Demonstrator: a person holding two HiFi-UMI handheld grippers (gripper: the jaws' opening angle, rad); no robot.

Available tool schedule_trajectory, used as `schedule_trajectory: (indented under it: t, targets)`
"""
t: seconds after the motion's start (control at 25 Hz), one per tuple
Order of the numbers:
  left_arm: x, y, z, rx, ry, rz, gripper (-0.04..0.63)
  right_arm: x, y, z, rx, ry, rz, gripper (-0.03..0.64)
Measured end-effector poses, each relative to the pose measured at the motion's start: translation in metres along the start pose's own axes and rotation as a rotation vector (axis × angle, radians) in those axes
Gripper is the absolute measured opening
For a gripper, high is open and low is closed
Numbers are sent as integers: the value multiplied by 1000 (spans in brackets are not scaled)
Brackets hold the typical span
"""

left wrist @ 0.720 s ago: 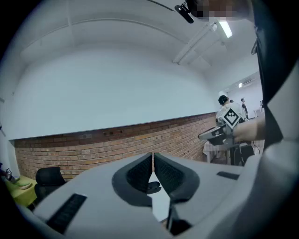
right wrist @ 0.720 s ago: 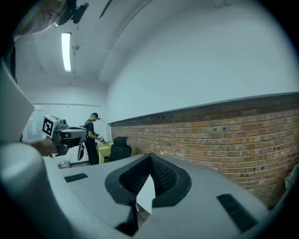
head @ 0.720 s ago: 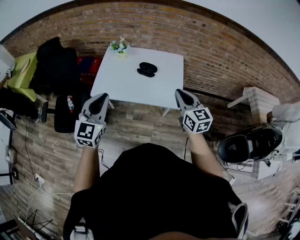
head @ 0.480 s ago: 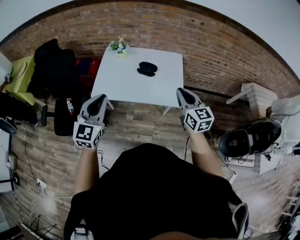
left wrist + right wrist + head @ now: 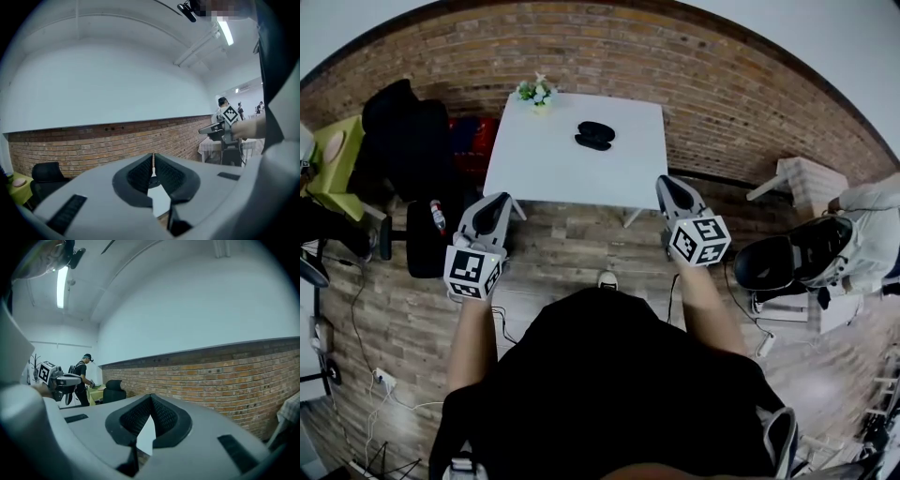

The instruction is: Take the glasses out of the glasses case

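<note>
A black glasses case (image 5: 594, 136) lies shut on the white table (image 5: 553, 173), toward its far side. My left gripper (image 5: 500, 202) hangs in the air just short of the table's near left corner, its jaws shut with nothing between them. My right gripper (image 5: 667, 186) hovers off the table's near right corner, also shut and empty. In the left gripper view the left gripper (image 5: 153, 159) has its tips together, and part of the black case (image 5: 153, 174) shows low between them. The right gripper (image 5: 150, 401) shows meeting tips against the table.
A small pot of flowers (image 5: 536, 92) stands at the table's far left edge. A black office chair (image 5: 408, 131) and a green table (image 5: 337, 155) are to the left. A chair with dark things (image 5: 797, 267) stands at the right. A brick wall (image 5: 731, 103) runs behind.
The view has shifted a little, with the table sitting slightly higher in the picture. Both grippers keep about the same place and stay shut.
</note>
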State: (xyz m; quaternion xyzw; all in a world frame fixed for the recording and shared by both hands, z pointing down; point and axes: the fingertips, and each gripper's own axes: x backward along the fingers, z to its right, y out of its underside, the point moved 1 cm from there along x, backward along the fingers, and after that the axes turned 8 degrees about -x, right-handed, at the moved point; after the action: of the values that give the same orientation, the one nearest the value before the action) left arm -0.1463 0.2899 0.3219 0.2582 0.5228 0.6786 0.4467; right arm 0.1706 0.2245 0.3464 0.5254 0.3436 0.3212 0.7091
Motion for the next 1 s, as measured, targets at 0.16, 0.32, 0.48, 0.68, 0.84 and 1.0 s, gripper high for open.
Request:
schedule_trajectory:
  t: [0.16,0.32,0.48,0.68,0.84,1.0]
  targets:
    - [-5,4,-4,0,20,-3,20,-4,2,-2,-5,8,-4,15]
    - [-15,1,-9,-14,30,5,20,-17,-1,3,-7,5,-3,15]
    - [-20,2,-16,-33,33,-4,20,-30,-2,7,-17,7,6,15]
    - [-27,2,-27,-24,14,-5,20,-46,-2,12,-15,-7,1,15]
    - [-41,3,-27,-24,22,-9,20,-54,-2,24,-21,-2,-5,15]
    - [-57,6,-25,-21,38,-21,20,-63,4,38,-36,0,-31,15]
